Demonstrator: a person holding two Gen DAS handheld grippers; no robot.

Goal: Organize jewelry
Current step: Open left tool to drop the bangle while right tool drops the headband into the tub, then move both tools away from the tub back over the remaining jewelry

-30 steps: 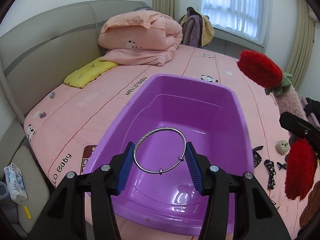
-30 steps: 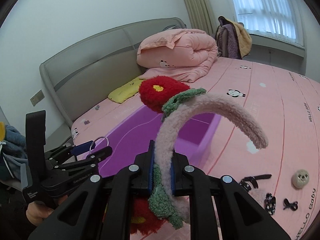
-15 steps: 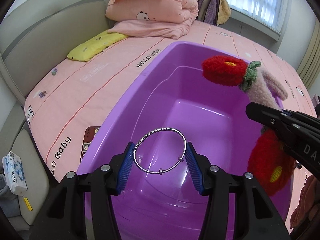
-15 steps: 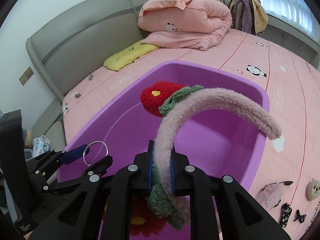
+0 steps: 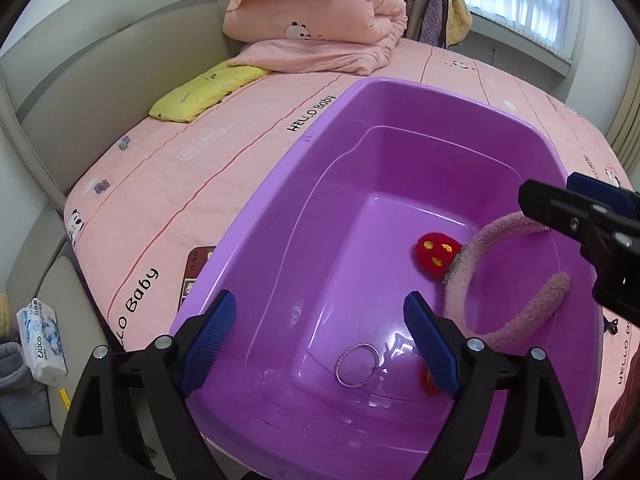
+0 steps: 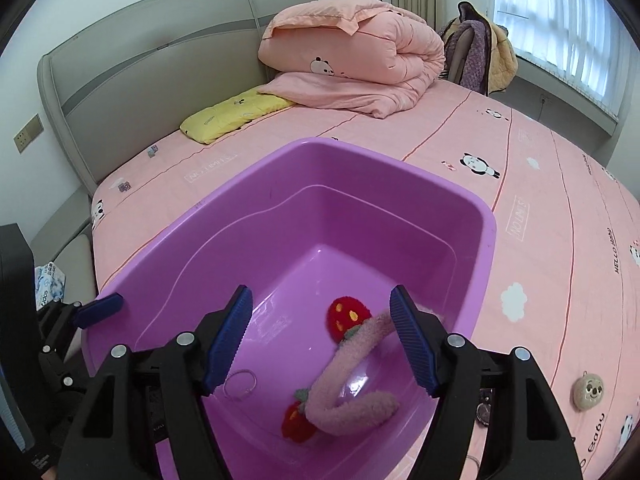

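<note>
Purple plastic fills the left wrist view: a tub [image 5: 320, 152] sits on the pink bed [image 5: 168, 184], and the left gripper [image 5: 322, 342] hangs over its near end with its blue pads spread wide and nothing between them; its jaws have just been opening. A silver bangle [image 5: 357, 365] lies flat on the tub floor, near the near wall, just left of the right pad. Further right in the tub lies a fuzzy pink headband [image 5: 500, 280] with a red knitted flower [image 5: 436, 254] at its far-left end; a second red flower [image 5: 426, 378] peeks out beside the right pad. The right gripper's black arm and blue pad reach in from the right edge, above the headband. A yellow pillow [image 5: 208, 88] and a folded pink quilt [image 5: 316, 28] lie at the far end of the bed.

From the right wrist, the right gripper [image 6: 324, 340] is over the same tub [image 6: 486, 240], pads spread apart and empty; these jaws have also just been opening. The headband [image 6: 344, 376] lies below on the tub floor, bent in a loop, one red flower [image 6: 346, 318] at its far end and another [image 6: 296, 422] at its near end. The bangle [image 6: 240, 385] rests to its left, partly behind the left pad. The left gripper [image 6: 100, 306] shows at the tub's left rim. On the bed to the right lies a small round charm [image 6: 588, 392].
</note>
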